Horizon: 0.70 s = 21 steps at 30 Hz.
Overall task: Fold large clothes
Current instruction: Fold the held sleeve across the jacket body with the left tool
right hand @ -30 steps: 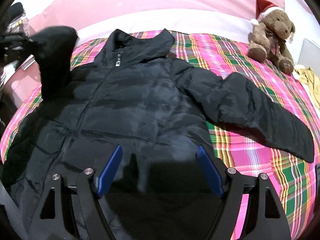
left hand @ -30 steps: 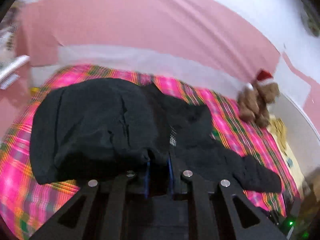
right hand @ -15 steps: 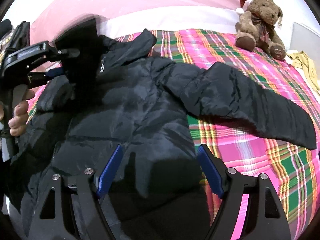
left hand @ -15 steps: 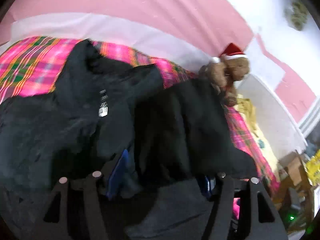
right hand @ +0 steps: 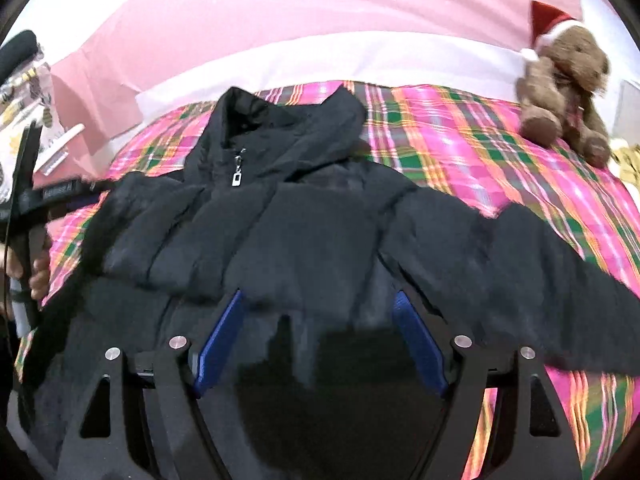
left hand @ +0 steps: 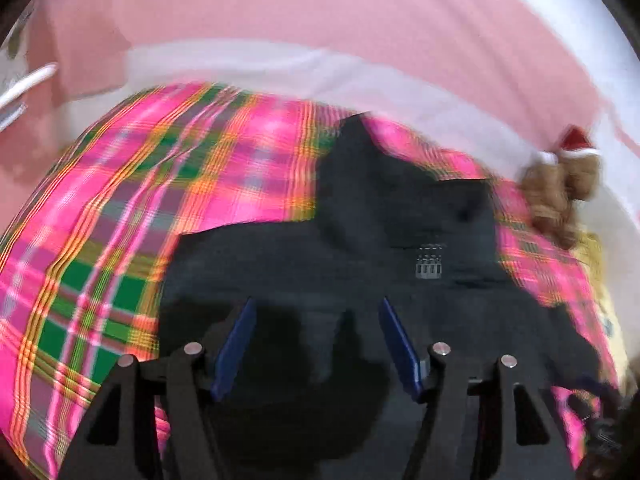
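Plaid bedspread (right hand: pixel 460 136) under black jacket (right hand: pixel 304 232); both tongs, left (left hand: pixel 316 344) and right (right hand: pixel 320 344), angled downward, closing, empty.

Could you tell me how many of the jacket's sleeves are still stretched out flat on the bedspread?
1. The sleeve on the right of the right wrist view lies stretched out over the plaid bedspread. The other sleeve is folded across the black jacket's chest.

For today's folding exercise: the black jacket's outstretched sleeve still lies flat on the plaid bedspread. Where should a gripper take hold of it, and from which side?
Grip the outstretched sleeve near its cuff end, coming from the teddy bear side. It lies flat and straight away from the black jacket, so its free end probably lifts easily across the body.
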Each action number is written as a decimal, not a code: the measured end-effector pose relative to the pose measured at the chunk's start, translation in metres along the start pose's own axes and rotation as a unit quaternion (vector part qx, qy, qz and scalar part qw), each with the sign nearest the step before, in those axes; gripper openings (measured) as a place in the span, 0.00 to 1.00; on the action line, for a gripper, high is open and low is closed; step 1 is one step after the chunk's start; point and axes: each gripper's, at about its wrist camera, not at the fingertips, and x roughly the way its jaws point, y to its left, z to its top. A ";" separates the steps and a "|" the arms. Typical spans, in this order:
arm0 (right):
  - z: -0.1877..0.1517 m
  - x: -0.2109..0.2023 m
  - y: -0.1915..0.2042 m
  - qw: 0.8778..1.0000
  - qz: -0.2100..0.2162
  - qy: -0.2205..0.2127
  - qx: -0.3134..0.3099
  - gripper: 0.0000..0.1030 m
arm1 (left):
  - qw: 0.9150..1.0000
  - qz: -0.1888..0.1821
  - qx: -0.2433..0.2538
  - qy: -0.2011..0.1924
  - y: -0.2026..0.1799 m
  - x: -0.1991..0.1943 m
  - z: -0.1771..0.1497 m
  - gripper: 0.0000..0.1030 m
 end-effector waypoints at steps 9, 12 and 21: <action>0.012 0.092 -0.014 0.999 -0.009 0.039 0.019 0.53 | 1.000 0.011 -0.008 0.021 0.026 0.046 -0.037 0.53; 0.014 0.085 -0.014 0.999 -0.014 0.043 0.016 0.53 | 1.000 0.013 -0.004 0.025 0.026 0.044 -0.038 0.53; 0.004 0.059 -0.019 0.999 -0.012 0.039 0.019 0.53 | 1.000 0.016 -0.001 0.007 0.036 0.002 -0.035 0.51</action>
